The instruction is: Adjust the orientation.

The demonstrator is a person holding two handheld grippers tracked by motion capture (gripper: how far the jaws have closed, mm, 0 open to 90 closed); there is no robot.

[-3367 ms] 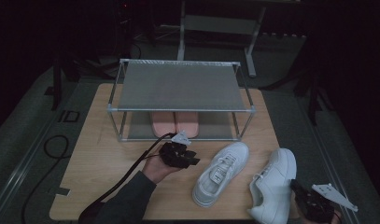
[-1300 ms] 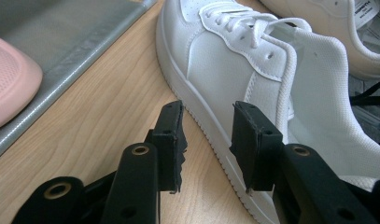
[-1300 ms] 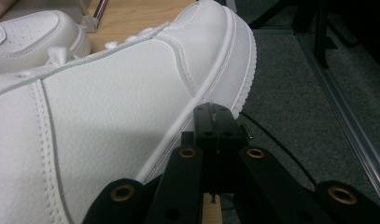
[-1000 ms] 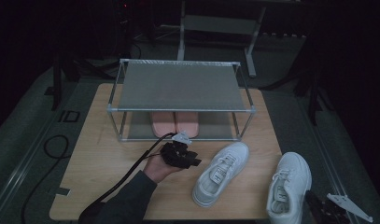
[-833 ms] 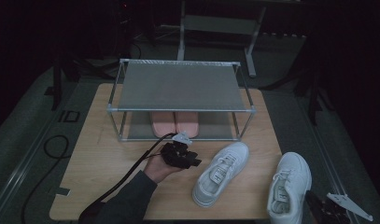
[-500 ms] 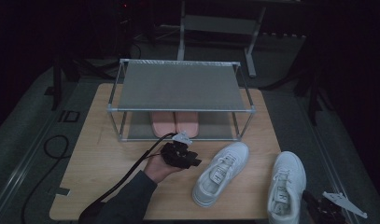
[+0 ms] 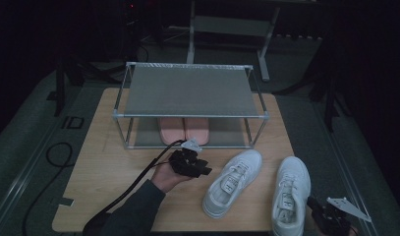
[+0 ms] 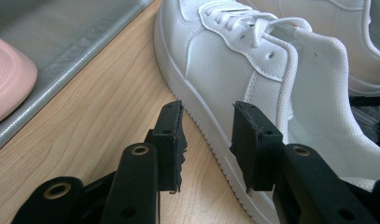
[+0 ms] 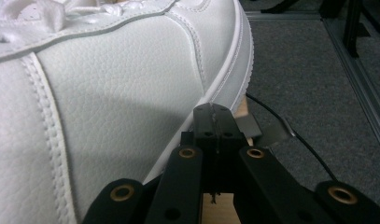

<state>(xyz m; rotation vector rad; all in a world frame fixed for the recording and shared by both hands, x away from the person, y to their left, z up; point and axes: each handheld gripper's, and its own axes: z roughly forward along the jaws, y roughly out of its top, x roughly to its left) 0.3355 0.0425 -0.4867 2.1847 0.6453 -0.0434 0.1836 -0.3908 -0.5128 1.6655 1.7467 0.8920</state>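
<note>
Two white sneakers lie on the wooden table. The left one is slanted, and the right one points straight away near the table's right edge. My left gripper is held by a hand at mid-table. Its jaws are open and empty, aimed at the left sneaker's side just short of the sole. My right gripper is at the bottom right. It is shut with nothing between the jaws, and its tips rest against the right sneaker's sole edge.
A two-shelf metal rack stands at the back of the table, with a pair of pink shoes on its lower shelf. Dark carpeted floor lies beyond the table's right edge. The left gripper's cable trails off the front.
The right sneaker has turned from a slant to pointing straight away and has slid slightly left, with the shut right gripper following at its heel side. The left hand has stayed put.
</note>
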